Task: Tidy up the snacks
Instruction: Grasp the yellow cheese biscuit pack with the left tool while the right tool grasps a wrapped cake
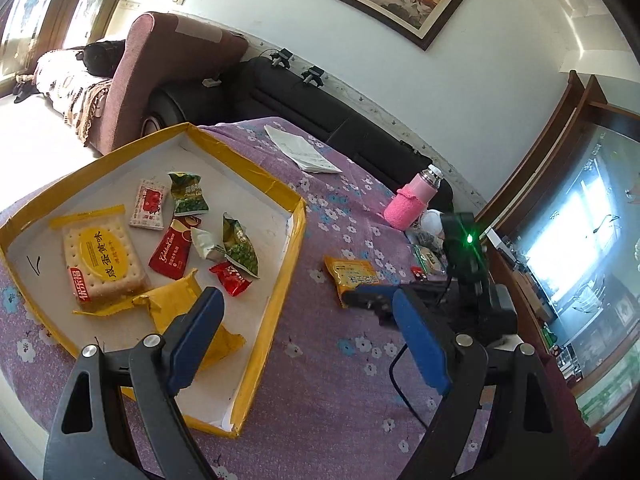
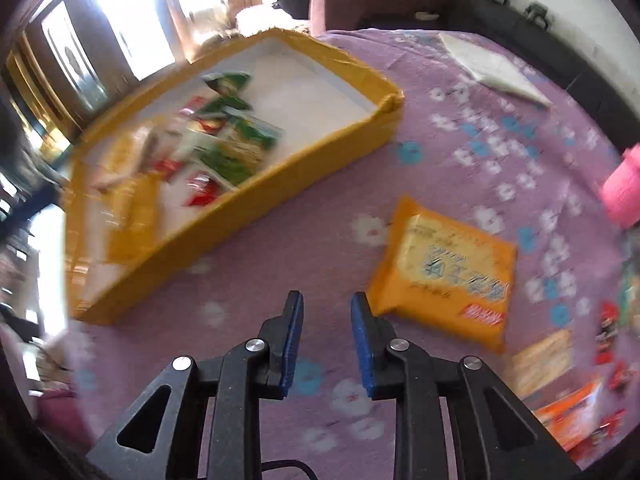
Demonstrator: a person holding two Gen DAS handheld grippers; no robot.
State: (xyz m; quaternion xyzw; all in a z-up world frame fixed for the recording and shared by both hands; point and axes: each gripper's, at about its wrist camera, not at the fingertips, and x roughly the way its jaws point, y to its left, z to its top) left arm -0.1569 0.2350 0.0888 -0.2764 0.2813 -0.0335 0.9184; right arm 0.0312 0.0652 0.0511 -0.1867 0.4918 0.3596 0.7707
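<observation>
A: Nearest the lens, the right gripper had its blue pads drawn close with nothing between them, at the bottom centre of its view.

B: And the left gripper?

A: Spread wide, empty, low in its frame above the near corner of the yellow-edged tray.

B: Where were the snacks?

A: Several already lay in the tray. An orange packet lay on the purple cloth, centre right, just beside the right pads. More small packets sat at the lower right edge.

B: So, mid-sorting?

A: I'd judge so. Next, the right jaws must reopen, straddle that orange packet, then carry it into the tray.
</observation>
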